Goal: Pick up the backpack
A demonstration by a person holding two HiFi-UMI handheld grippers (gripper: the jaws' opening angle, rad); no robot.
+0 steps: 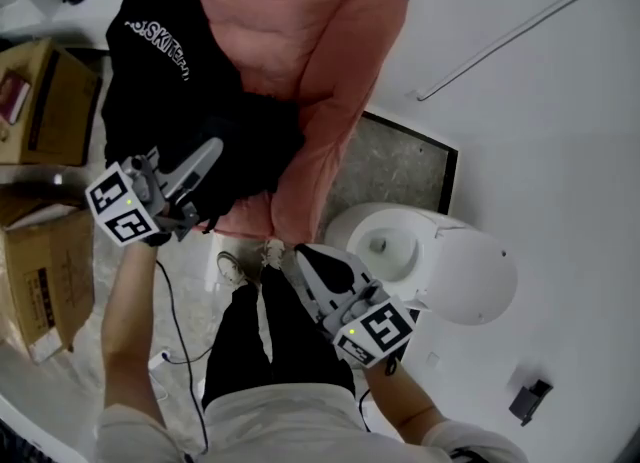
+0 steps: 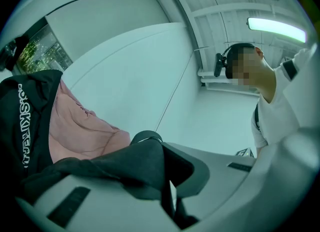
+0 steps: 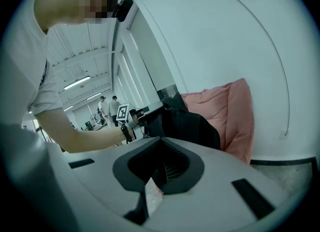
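A black backpack point(image 1: 170, 81) with white lettering rests on a pink padded seat point(image 1: 320, 51). My left gripper point(image 1: 213, 151) is at the backpack's lower edge and is shut on a fold of its dark fabric point(image 2: 135, 161), which drapes over the jaws in the left gripper view. The backpack's lettered side point(image 2: 25, 126) shows at that view's left, with the pink seat point(image 2: 80, 131) behind it. My right gripper point(image 1: 305, 254) is shut and holds nothing, a short way right of the seat's front corner. In the right gripper view the backpack point(image 3: 192, 126) lies ahead of it.
A white round stand point(image 1: 430, 256) is just right of my right gripper, on a dark mat point(image 1: 395, 166). Cardboard boxes point(image 1: 45, 101) stand at the left. A cable point(image 1: 175, 341) runs over the floor beside the person's legs point(image 1: 270, 331). A small black object point(image 1: 530, 399) lies at bottom right.
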